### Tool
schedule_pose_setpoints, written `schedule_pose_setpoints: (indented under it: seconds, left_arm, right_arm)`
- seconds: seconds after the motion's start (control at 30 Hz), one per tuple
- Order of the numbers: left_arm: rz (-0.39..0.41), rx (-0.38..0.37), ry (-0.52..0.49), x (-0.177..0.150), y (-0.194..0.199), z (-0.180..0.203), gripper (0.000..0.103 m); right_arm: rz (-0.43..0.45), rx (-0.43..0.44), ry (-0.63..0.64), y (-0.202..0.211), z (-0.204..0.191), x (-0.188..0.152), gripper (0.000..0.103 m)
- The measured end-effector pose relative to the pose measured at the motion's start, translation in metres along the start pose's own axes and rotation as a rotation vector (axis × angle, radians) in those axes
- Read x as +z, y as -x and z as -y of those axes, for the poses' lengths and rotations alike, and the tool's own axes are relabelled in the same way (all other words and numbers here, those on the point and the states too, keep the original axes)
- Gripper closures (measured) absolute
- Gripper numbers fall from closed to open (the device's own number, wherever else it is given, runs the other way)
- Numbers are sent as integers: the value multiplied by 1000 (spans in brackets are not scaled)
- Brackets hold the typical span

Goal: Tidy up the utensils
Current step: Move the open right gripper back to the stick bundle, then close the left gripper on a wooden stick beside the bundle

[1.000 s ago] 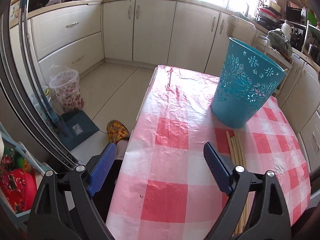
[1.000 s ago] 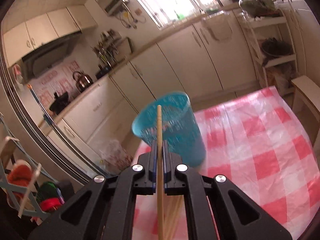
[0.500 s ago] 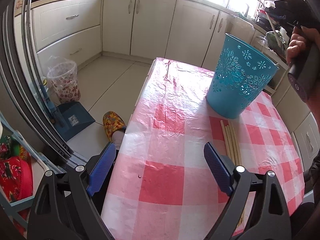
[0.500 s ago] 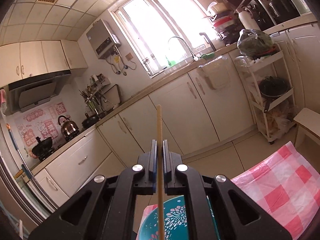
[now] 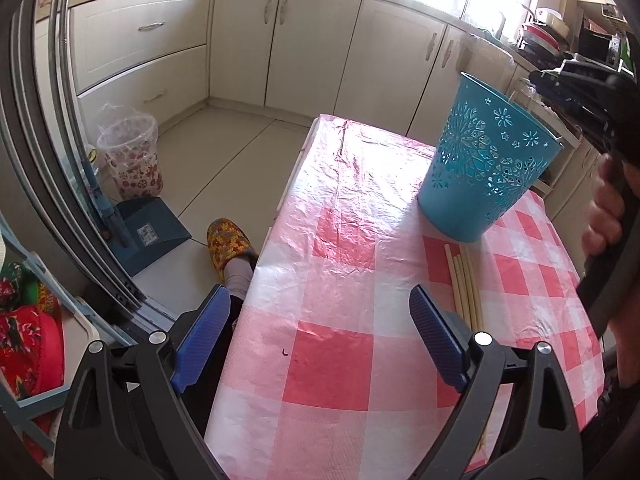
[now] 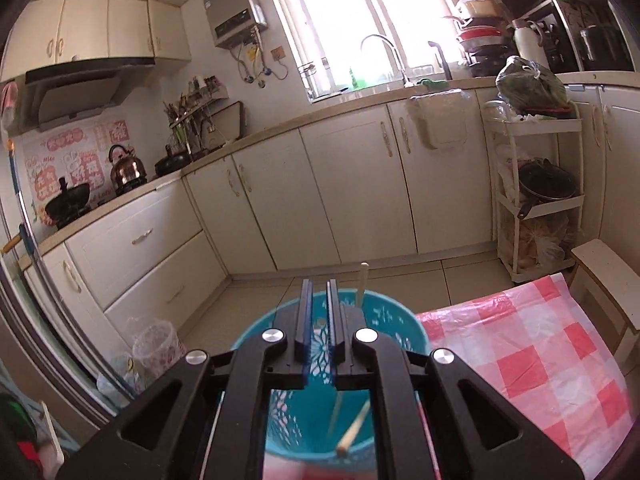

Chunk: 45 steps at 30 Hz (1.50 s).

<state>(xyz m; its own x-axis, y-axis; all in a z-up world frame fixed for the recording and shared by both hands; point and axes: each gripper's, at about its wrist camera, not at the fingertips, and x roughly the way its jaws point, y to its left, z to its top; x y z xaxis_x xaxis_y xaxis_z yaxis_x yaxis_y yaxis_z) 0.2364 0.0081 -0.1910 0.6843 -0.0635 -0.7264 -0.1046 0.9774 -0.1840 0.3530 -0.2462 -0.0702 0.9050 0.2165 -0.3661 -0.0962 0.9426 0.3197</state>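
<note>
A blue cut-out basket (image 5: 486,162) stands on the pink checked tablecloth (image 5: 340,264). Several wooden chopsticks (image 5: 466,280) lie on the cloth just in front of it. My left gripper (image 5: 318,330) is open and empty, low over the near left part of the table. My right gripper (image 6: 318,300) hovers right above the basket (image 6: 400,320), jaws slightly parted with nothing between them; it also shows in the left wrist view (image 5: 560,88). Chopsticks (image 6: 352,434) lie inside the basket, one (image 6: 362,284) leaning over its far rim.
The table's left edge (image 5: 280,208) drops to the tiled floor, where a slippered foot (image 5: 230,246), a dustpan (image 5: 148,236) and a small bin (image 5: 132,158) stand. Cabinets (image 6: 360,192) and a white trolley (image 6: 536,188) line the far walls. A stool (image 6: 604,272) stands at the table's far right.
My right gripper tilted down over the basket and let go of the chopstick, which now sits in the basket. My left gripper stayed open and barely moved.
</note>
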Motion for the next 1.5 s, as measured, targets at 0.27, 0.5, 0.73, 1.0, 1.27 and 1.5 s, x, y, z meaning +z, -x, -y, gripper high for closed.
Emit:
schedule_pose_setpoints:
  seconds: [0.27, 0.5, 0.73, 1.0, 1.27, 1.5]
  left_arm:
    - [-3, -3, -6, -4, 9, 1, 13]
    - [1, -5, -45, -10, 22, 9, 11]
    - [12, -16, -62, -13, 35, 16, 11]
    - [0, -10, -89, -18, 37, 21, 10]
    - [-19, -11, -165, -14, 18, 49, 8]
    - [-64, 19, -241, -8, -25, 87, 8]
  right_arm:
    - [46, -134, 113, 78, 20, -59, 9]
    - [-529, -192, 145, 59, 33, -80, 7]
    - [-388, 105, 14, 105, 41, -75, 8]
    - [-198, -100, 74, 132, 44, -70, 6]
    - [-306, -275, 163, 105, 58, -95, 6]
    - [-339, -252, 213, 89, 47, -113, 6]
